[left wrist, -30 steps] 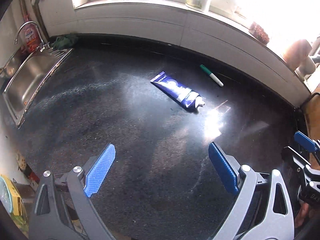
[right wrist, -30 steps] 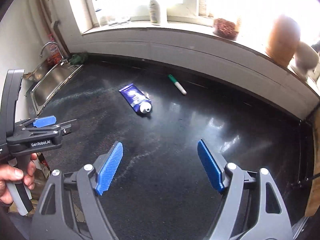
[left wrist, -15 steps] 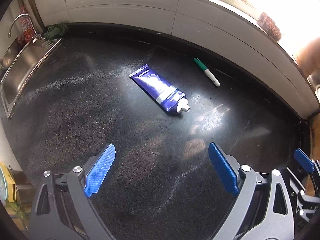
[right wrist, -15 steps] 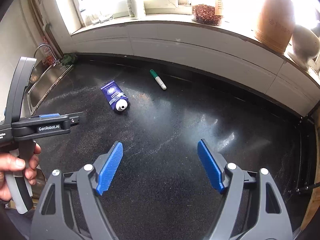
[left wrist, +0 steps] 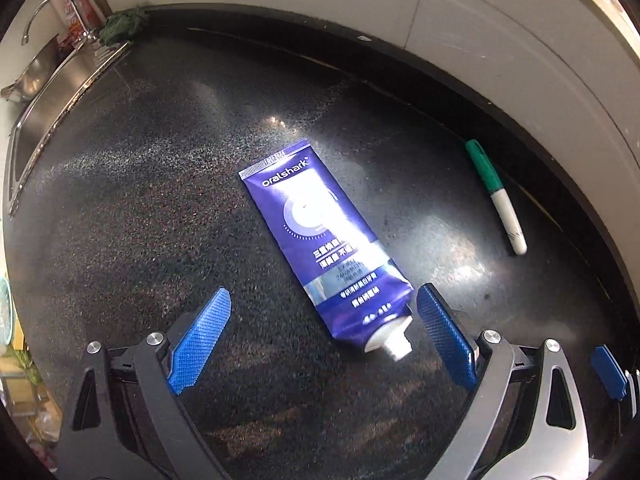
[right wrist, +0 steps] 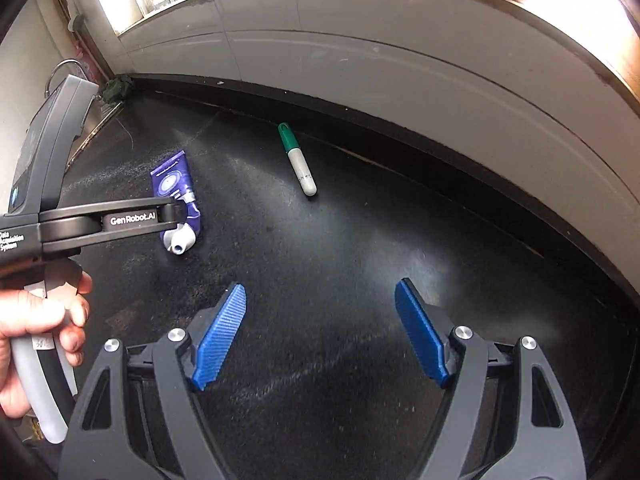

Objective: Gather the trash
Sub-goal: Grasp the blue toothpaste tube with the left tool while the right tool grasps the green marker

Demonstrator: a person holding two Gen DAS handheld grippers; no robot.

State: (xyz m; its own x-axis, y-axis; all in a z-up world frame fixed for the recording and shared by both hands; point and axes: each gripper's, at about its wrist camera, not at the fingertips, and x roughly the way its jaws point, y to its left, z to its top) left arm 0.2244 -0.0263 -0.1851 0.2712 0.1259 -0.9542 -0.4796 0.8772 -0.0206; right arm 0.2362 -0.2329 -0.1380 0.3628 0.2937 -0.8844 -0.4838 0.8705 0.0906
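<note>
Left-wrist view: left tongs point(left wrist: 320, 332) stand wide apart and empty, angled steeply down at the dark speckled table point(left wrist: 140, 220). A purple toothpaste tube point(left wrist: 324, 244) lies flat, its white cap end just beside the right-hand pad, not yet between the pads. A second ago the tube lay far up the view, well apart from the tongs; it now fills the middle, so the tongs have closed in on it. Judged from this, the reach for the first piece of trash is nearly done and the grasp has not begun. A green-capped marker point(left wrist: 496, 196) lies well apart, nearer the wall.

Right-wrist view: right tongs point(right wrist: 320, 332) are likewise apart and empty, over bare table. The marker point(right wrist: 298, 160) has also drawn nearer than before. A hand point(right wrist: 36, 332) grips the left tool's handle, whose arm crosses the tube point(right wrist: 176, 196).

Surroundings: glossy, glare-streaked stone top, white tiled wall behind, steel sink point(left wrist: 36, 92) with tap at the far left, a green cloth point(left wrist: 122, 26) in the corner.
</note>
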